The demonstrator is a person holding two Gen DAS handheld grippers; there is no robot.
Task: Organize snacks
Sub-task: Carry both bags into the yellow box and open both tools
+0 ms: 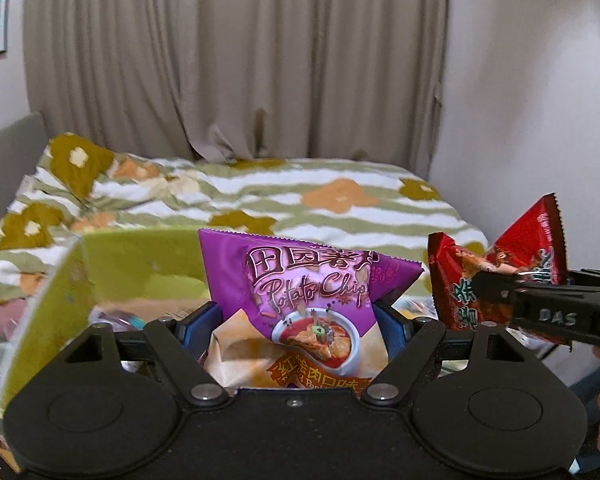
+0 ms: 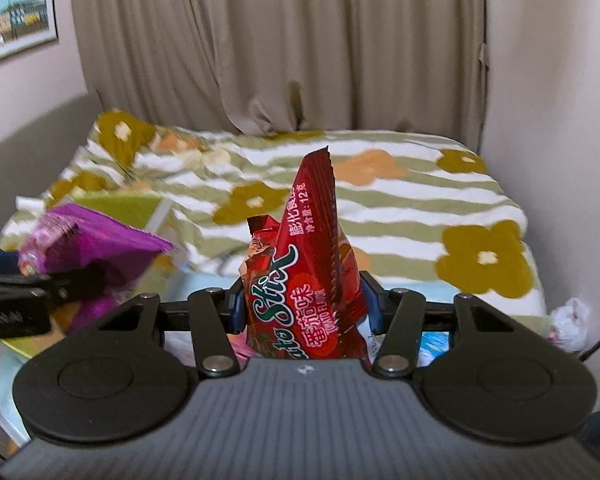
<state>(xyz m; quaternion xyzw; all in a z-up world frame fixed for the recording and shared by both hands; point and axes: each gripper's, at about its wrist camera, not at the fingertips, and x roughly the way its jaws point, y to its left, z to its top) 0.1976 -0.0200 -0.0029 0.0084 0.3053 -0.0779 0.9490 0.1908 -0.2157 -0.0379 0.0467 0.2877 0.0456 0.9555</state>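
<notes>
My left gripper [image 1: 300, 320] is shut on a purple potato chips bag [image 1: 300, 280] and holds it upright in the air. My right gripper [image 2: 302, 304] is shut on a red tomato sticks packet [image 2: 308, 264], also held up. In the left wrist view the red packet [image 1: 500, 268] and the right gripper [image 1: 496, 284] show at the right. In the right wrist view the purple bag [image 2: 92, 240] and the left gripper [image 2: 72, 280] show at the left.
A lime green box [image 1: 112, 264] stands below and left of the purple bag, also in the right wrist view [image 2: 116, 208]. Behind is a bed with a flowered striped cover [image 1: 320, 196]. Beige curtains [image 1: 240, 60] hang beyond. More packets lie low, partly hidden.
</notes>
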